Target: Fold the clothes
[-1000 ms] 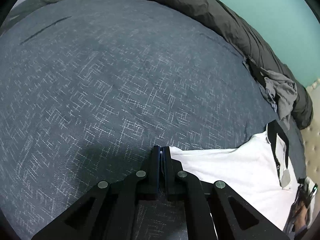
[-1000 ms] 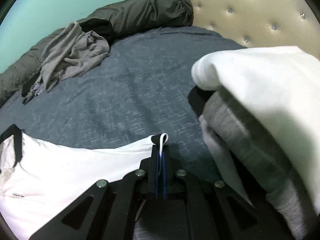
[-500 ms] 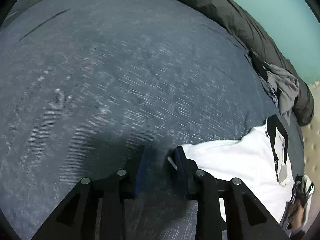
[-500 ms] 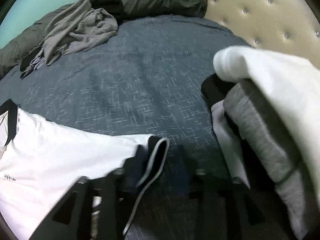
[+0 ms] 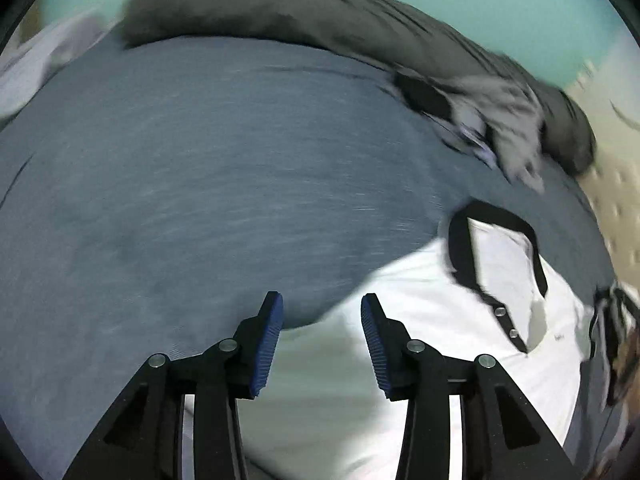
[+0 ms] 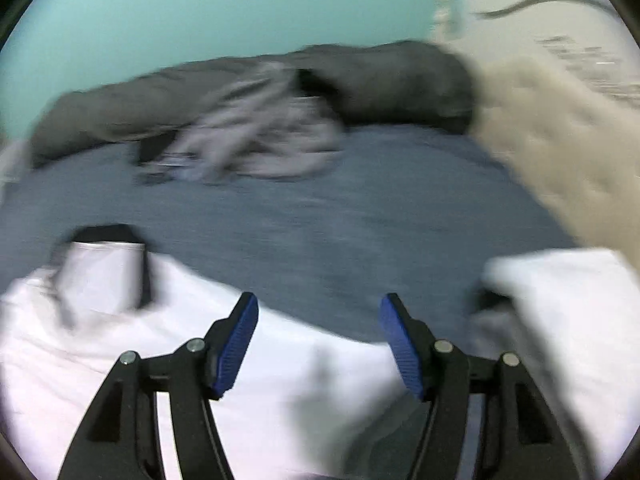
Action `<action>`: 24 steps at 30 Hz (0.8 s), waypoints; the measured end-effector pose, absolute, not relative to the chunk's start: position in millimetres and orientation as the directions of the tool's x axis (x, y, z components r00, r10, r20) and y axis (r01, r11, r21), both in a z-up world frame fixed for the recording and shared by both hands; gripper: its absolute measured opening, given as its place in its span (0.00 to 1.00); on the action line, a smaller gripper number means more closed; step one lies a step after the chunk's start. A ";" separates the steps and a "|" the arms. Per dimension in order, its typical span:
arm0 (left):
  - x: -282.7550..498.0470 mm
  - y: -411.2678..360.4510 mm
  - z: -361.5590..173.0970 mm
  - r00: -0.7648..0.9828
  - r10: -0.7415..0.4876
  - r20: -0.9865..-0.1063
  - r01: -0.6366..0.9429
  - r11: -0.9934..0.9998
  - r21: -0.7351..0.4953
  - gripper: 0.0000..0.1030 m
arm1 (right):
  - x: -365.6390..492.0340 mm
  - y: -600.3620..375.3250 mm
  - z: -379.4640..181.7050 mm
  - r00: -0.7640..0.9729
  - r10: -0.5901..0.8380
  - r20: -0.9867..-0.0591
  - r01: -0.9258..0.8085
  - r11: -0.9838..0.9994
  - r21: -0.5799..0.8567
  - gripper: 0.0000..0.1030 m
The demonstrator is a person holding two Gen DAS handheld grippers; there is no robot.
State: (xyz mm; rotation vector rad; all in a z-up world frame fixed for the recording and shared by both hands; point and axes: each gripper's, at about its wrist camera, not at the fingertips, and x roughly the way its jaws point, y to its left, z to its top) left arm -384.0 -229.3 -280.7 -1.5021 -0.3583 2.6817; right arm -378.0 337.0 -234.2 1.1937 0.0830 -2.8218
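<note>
**Both grippers spread above the white polo**

Your widest surface is the blue-grey bedspread (image 5: 200,184), a flecked weave smeared by motion blur in both views. Along its far edge lies a long dark grey rolled duvet (image 5: 320,28), with a crumpled light grey garment (image 6: 260,140) heaped against it; behind them stand the teal wall (image 6: 200,12) and the beige tufted headboard (image 6: 568,160). On your right side sits a stack of folded clothes (image 6: 568,320), white on top, grey beneath.

The white polo shirt (image 5: 420,340) lies flat on the bedspread below and between your two tools, smooth cotton with a black collar (image 5: 460,248) and a buttoned placket.

Your left gripper (image 5: 322,340) has its blue ribbed pads wide apart, holding nothing; a second ago they were pressed together on the shirt's edge. Your right gripper (image 6: 318,344) is likewise spread and empty, where it earlier pinched the sleeve hem. Both views have lifted, showing more wall than before.
</note>
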 end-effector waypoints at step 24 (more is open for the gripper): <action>-504.8 -92.0 -323.0 -0.423 0.155 -0.893 -0.152 -0.983 -0.098 0.00 | -513.3 155.9 -345.1 -0.484 -0.107 -0.869 0.348 -0.934 -0.078 0.25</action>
